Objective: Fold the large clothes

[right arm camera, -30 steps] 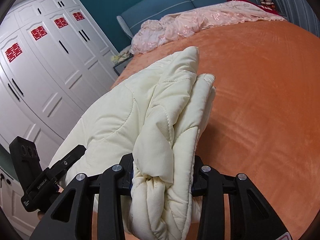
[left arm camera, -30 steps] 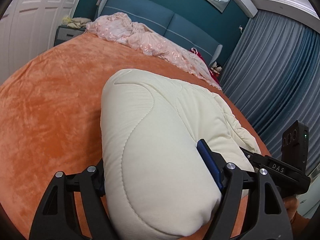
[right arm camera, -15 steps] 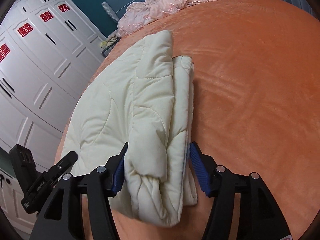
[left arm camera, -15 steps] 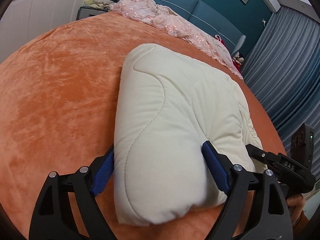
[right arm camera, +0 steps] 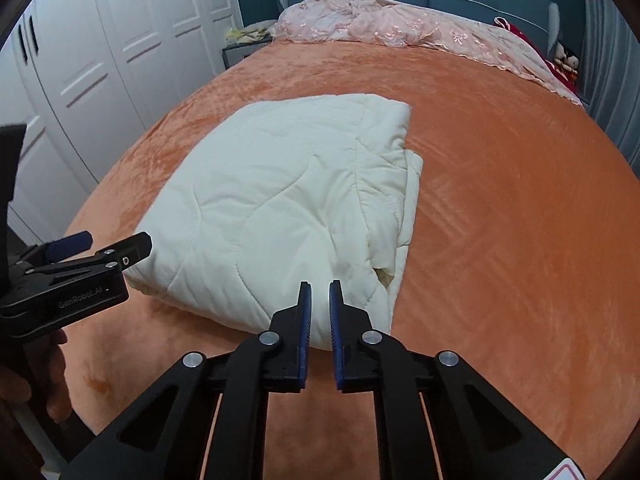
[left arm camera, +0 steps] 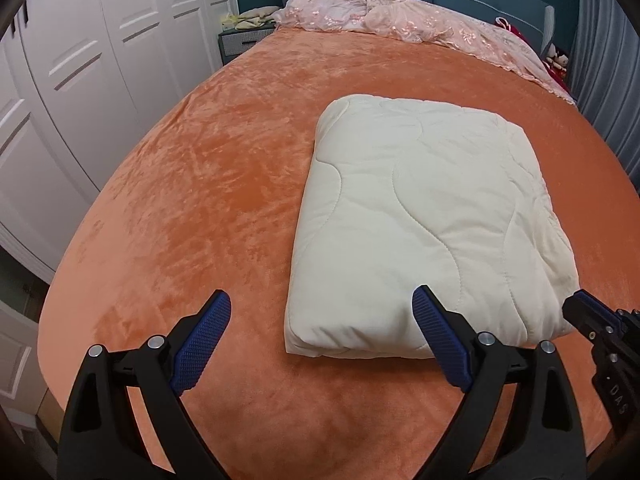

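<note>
Lying folded on the orange bedspread [left arm camera: 200,200], near its foot edge: cream quilt [left arm camera: 420,216], with wide bare plush spreading on every side of it. Showing only from the right wrist: stacked layer ends [right arm camera: 404,200] along the quilt's right side. Showing only from the left: its smooth rounded left fold. Hovering before the quilt's near edge, left gripper [left arm camera: 320,340] spreading wide, gripping nothing; right gripper [right arm camera: 319,320] pinched together, empty.
</note>
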The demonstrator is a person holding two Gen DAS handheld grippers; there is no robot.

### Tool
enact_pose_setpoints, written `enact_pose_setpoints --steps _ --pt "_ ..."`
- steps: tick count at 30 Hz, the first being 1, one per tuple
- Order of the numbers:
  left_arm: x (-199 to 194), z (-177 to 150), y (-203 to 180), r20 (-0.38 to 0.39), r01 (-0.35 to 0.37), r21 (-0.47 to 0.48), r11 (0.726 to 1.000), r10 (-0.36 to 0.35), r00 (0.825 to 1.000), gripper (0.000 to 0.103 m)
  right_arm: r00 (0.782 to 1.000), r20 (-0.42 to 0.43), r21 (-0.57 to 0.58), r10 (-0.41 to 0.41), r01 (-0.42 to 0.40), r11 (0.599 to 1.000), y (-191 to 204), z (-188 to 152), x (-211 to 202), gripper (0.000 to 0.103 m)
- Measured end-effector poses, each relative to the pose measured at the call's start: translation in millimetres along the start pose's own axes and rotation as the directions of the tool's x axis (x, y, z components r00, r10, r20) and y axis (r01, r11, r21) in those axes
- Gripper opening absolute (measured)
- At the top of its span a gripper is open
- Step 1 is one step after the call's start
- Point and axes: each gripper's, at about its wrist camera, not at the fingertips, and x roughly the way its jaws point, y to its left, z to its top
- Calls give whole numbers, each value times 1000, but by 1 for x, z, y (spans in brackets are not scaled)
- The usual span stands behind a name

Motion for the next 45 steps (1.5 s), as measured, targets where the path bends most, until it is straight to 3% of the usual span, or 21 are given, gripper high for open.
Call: enact_pose_setpoints --steps 5,19,29,34,37,39,43,45 --pt "17 -1 -12 -41 -41 19 999 42 998 89 997 -61 35 -54 56 998 -10 -4 24 0" --pt "53 -10 -21 -104 -36 -4 999 35 994 93 985 -157 60 -70 81 995 -17 -7 76 0" --pt "62 -14 -27 -92 -79 -23 997 76 993 98 985 -169 75 -47 60 995 -24 -6 80 0" --pt "40 -23 -23 -60 -63 -29 998 61 996 98 994 -105 106 -8 19 994 -28 -10 44 1" --pt "18 -41 -26 -25 -71 -1 997 71 997 98 999 -44 109 13 -8 994 -30 -28 10 12" --pt "5 -55 -29 -1 -72 3 997 72 997 98 1000 -7 97 8 -7 995 -29 -44 -9 28" --pt "-18 -84 -32 61 -44 -22 999 45 997 98 997 78 62 -4 -1 998 -26 -83 -43 49" --pt "-25 -99 -36 88 -29 -33 999 32 996 98 990 137 62 -37 28 998 -28 -101 -54 76"
